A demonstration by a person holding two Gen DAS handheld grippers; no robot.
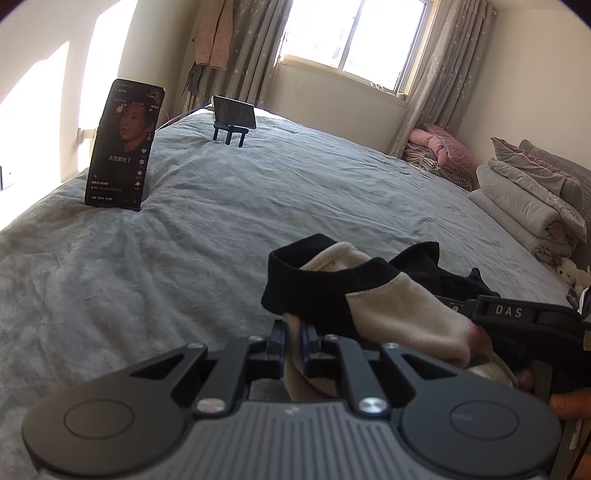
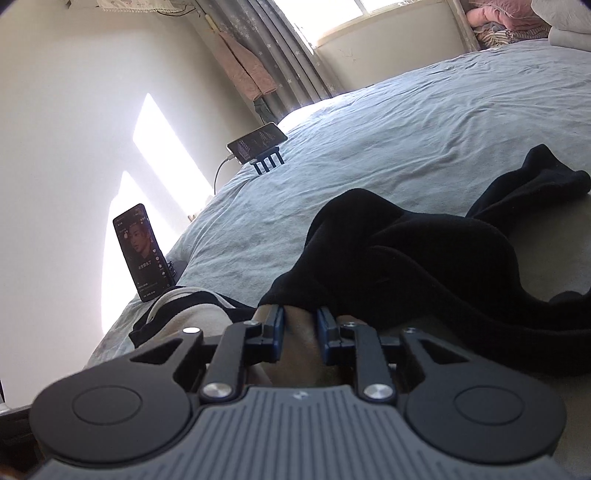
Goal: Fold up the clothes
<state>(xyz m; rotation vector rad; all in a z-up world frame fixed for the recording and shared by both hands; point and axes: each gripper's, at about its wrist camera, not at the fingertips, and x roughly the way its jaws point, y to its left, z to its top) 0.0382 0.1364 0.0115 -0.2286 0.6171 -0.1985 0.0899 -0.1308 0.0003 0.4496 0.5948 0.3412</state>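
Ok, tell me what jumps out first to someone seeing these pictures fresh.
The cream sock with a black cuff, low in the foreground, clamped in the left gripper above the grey bed. Next, the lit phone standing upright at the bed's left edge. In the right wrist view, a black garment is bunched just past the right gripper.

Home bedroom: bed (image 1: pixel 258 192), curtained window (image 1: pixel 351 33).

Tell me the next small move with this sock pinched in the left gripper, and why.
Probably lower the sock flat onto the bed. The left gripper is shut on its beige end, so the sock hangs bunched. The right gripper sits under black clothes; its grip is unclear.
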